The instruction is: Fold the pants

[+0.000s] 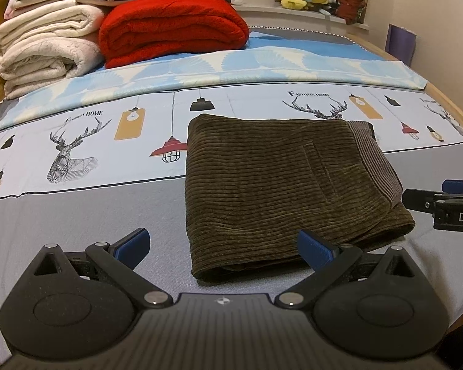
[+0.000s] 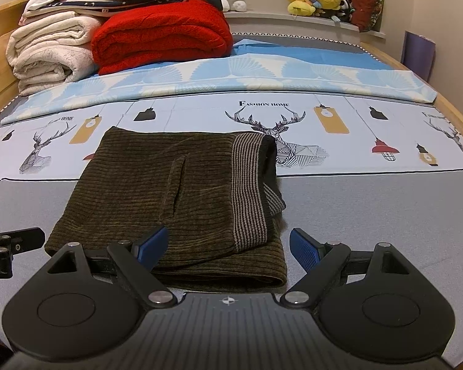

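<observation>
While my left gripper (image 1: 223, 248) and right gripper (image 2: 228, 245) hold their fingers wide apart, the folded pants (image 1: 271, 185) lie flat on the bed (image 1: 77, 215), striped waistband (image 2: 250, 191) on my right.

Each black claw (image 1: 222, 251) (image 2: 228, 248) has blue ribbed fingertips (image 1: 314, 248), silver screws, ridged base.

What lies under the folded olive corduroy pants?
The folded olive corduroy pants rest on the grey bedsheet with a deer-print band. Their own lower layers show at the near edge; anything beneath is covered.
</observation>
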`<state>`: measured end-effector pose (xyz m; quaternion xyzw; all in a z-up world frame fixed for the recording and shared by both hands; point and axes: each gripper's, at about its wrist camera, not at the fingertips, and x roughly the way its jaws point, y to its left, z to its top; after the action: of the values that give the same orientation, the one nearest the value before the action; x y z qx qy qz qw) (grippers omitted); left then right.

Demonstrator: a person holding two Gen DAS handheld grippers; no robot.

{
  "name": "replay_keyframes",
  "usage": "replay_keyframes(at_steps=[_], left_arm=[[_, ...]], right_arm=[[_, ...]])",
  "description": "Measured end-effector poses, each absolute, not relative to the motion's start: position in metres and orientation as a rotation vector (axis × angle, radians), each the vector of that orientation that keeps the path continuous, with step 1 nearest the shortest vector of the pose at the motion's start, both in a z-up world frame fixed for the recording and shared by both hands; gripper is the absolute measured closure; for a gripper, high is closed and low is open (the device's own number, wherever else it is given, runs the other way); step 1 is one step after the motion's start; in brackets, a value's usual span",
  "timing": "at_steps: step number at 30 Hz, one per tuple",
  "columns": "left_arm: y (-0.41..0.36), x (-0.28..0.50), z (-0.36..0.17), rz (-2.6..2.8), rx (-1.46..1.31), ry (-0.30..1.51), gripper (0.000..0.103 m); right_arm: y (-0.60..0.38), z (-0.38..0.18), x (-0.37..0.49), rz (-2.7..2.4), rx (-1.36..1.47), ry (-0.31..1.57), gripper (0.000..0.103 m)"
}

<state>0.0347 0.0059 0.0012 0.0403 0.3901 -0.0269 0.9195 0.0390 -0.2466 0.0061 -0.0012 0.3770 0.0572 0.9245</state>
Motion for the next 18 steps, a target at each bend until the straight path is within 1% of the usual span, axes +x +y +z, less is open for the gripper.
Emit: replay_keyframes(at_steps=[18], left_arm=[[0.0017,0.0334,0.0007,-0.075,0.099,0.795,0.001]], right_arm=[[-0.2464,0.0061,0.0388,0.119,-0.003,0.773,0.016]])
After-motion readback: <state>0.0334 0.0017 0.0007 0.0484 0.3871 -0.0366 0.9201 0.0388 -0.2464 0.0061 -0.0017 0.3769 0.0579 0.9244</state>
